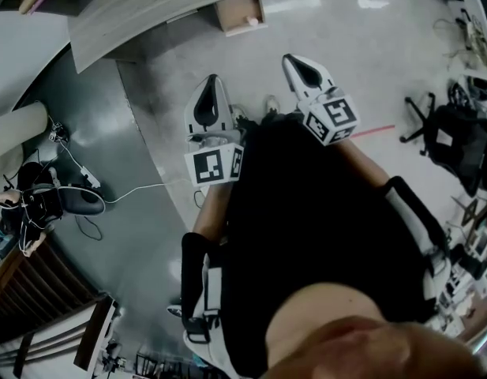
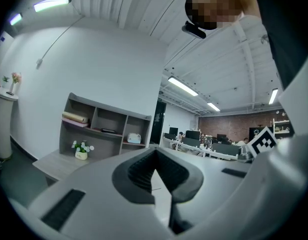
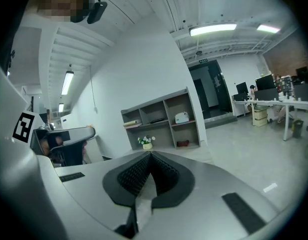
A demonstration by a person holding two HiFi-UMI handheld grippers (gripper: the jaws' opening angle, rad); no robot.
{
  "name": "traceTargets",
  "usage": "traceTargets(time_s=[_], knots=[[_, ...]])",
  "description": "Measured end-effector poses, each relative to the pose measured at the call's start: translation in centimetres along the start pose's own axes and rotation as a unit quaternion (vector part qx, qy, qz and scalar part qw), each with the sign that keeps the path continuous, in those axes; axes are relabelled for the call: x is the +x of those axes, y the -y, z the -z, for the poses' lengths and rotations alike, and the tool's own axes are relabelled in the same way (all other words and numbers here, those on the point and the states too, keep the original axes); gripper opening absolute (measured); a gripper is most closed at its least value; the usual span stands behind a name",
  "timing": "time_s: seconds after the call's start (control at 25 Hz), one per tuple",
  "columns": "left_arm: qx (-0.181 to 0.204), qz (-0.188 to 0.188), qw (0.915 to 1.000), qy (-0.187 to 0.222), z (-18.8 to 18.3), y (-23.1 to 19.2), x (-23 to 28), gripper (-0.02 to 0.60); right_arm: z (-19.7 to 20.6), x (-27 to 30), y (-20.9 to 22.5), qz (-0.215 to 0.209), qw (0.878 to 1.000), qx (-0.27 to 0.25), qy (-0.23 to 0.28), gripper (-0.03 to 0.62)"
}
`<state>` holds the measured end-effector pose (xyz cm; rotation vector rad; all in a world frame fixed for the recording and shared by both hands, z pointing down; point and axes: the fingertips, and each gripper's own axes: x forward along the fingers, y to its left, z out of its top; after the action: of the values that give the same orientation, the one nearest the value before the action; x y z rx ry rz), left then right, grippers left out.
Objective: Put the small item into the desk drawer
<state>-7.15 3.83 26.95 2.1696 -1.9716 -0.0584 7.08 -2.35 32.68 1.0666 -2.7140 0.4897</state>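
Grey shelf unit (image 2: pixel 106 126), small flower pot (image 2: pixel 81 151), black office chair (image 1: pixel 452 140), perhaps a cable (image 1: pixel 129 192).

Desk (image 1: pixel 148 6), wood-grain top, lay along the upper edge. Its drawer (image 1: pixel 241 13) stood open, with a small pale item (image 1: pixel 252 22) inside. Left gripper (image 1: pixel 212 81) and right gripper (image 1: pixel 290 60) were raised above the grey floor (image 1: pixel 346 38). Black office chair (image 1: pixel 452 144) stood at right.

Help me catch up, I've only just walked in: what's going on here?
A person stands a little way from the desk, holding a two-jaw gripper in each hand. The left gripper and the right gripper are both shut with nothing between their jaws, and both are held out in front, clear of the furniture. Ahead, the desk drawer is pulled open, and a small pale item appears to lie inside it. Neither gripper is touching anything.
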Motion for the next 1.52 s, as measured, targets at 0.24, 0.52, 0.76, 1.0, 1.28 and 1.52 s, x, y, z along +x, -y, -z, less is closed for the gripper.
traceTargets(time_s=[0.24,0.52,0.76,1.0,1.28,1.52], knots=[[-0.006,0.007,1.0000,-0.001,0.4,-0.4,0.0,-0.002,0.6,-1.2,-1.5,0.002,1.000,-0.003,0.001,0.000],[-0.007,0.023,0.9997,-0.008,1.1,0.1,0.0,-0.002,0.6,-1.5,-1.7,0.007,1.000,-0.005,0.005,0.000],[-0.004,0.031,0.9995,-0.006,1.3,0.5,0.2,-0.002,0.7,-1.3,-1.8,0.005,1.000,-0.013,0.008,0.000],[-0.011,0.029,0.9995,-0.002,0.9,0.8,0.2,-0.002,0.6,-1.5,-1.8,0.005,1.000,-0.006,0.014,0.000],[-0.004,0.033,0.9994,-0.009,1.2,0.7,0.4,-0.002,0.5,-1.2,-1.8,0.010,1.000,-0.008,0.012,0.000],[-0.002,0.036,0.9994,-0.005,1.3,1.1,0.6,-0.002,0.7,-1.3,-1.3,0.009,1.000,-0.012,0.008,0.000]])
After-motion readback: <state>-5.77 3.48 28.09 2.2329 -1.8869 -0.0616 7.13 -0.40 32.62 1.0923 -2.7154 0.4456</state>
